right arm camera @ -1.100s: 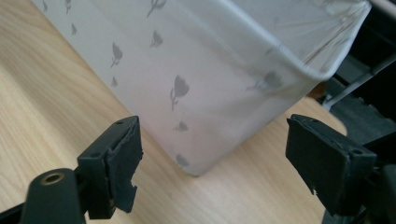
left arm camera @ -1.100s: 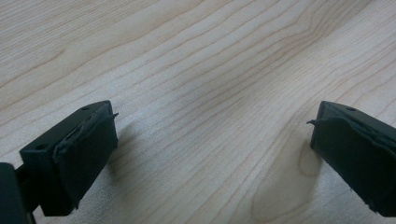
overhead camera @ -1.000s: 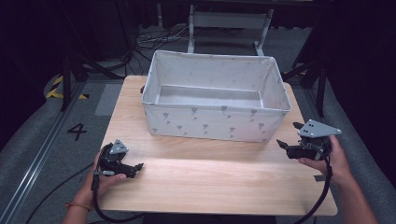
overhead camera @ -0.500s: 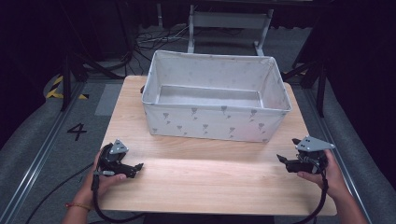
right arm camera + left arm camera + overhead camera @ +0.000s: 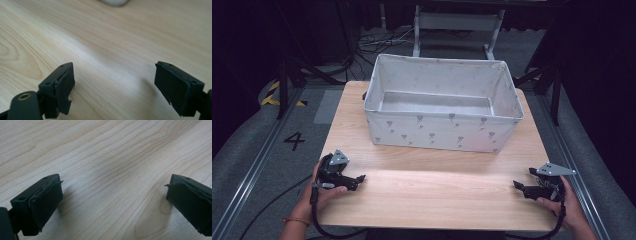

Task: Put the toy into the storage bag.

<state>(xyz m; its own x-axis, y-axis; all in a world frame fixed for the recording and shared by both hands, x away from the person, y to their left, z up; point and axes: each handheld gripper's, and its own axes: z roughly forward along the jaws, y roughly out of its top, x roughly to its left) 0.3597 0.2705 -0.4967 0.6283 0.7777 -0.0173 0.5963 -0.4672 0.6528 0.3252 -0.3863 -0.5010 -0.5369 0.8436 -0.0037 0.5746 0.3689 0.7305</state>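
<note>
A white fabric bin (image 5: 442,130) with small grey marks stands at the back of the wooden table (image 5: 432,192), and its inside looks empty. My left gripper (image 5: 357,180) rests near the table's front left edge, held in a hand, pointing right. It is open, with bare wood between its jaws (image 5: 112,195). My right gripper (image 5: 519,186) sits low at the front right edge, pointing left. It is open too, and nothing lies between its jaws (image 5: 113,82).
The table's front half between the two grippers is bare wood. A grey metal stand (image 5: 457,22) and cables (image 5: 382,42) lie on the floor behind the table. A floor mark "4" (image 5: 294,141) sits to the left. A cable (image 5: 272,205) trails from the left gripper.
My right gripper has come down and toward the front edge of the table. The left gripper has stayed where it was.
</note>
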